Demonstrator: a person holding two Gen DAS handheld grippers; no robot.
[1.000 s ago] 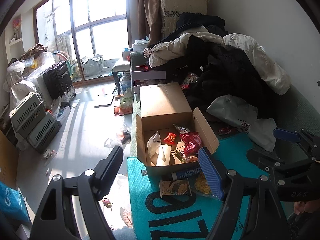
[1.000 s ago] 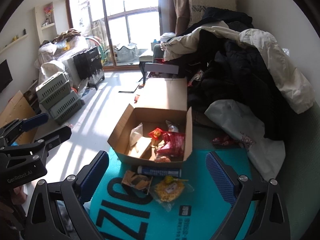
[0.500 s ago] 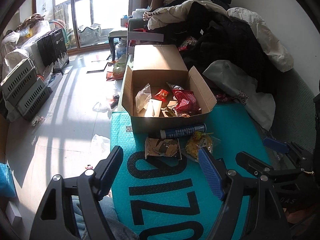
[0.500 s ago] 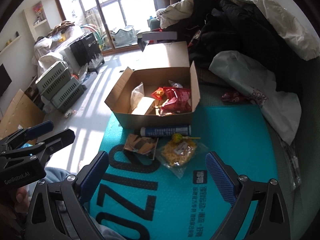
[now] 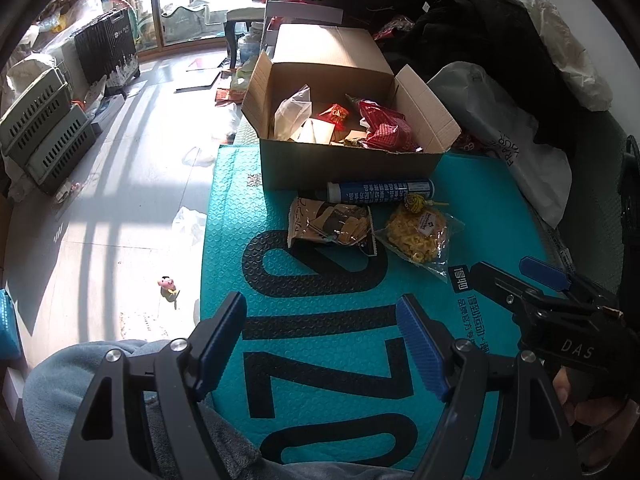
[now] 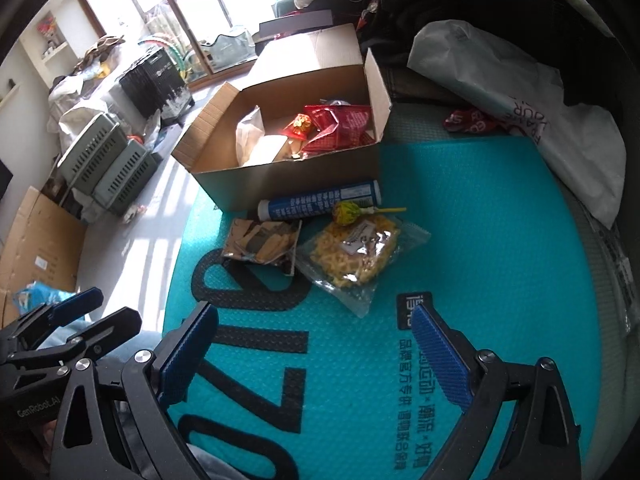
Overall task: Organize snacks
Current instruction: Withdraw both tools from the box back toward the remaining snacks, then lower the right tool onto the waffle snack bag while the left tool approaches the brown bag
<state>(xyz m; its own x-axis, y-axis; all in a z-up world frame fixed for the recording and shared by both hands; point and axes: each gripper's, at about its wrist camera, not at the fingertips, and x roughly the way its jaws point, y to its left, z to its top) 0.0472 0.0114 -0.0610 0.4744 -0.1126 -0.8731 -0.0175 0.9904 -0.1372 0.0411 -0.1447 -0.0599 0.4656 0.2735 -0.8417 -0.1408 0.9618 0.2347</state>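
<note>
On the teal bubble mailer (image 5: 472, 184), from my left wrist cam, the snacks sit in a little cluster right in front of the open cardboard box (image 5: 344, 164). A blue tube (image 5: 380, 192) lies on its side touching the box's front wall. Just below it is a brown cracker packet (image 5: 330, 226), and beside that a clear bag of yellow snacks (image 5: 418, 236) with a lollipop (image 5: 414, 203) resting at its top edge. Inside the box I can see a red snack bag (image 5: 384, 128), a small red packet (image 5: 335, 113) and a crumpled clear wrapper (image 5: 292, 110). My left gripper (image 5: 320, 344) hangs over the mailer's big black print with the fingers spread wide, nothing between them, well short of the snacks. My right gripper (image 5: 520, 276) pokes in from the right edge, also holding nothing.

Switching to the right wrist cam: same layout, box (image 6: 288, 176) at the far end of the mailer (image 6: 480, 220), tube (image 6: 320, 202) against it, cracker packet (image 6: 262, 244) and yellow snack bag (image 6: 356, 252) side by side, lollipop (image 6: 346, 213) with its stick pointing right. Right gripper (image 6: 316, 344) is spread wide and empty, near the bag's closest corner but not touching. Left gripper (image 6: 80, 320) shows at the lower left, its fingers parted. A white plastic bag (image 6: 520, 92) lies off the mailer's far right corner.
</note>
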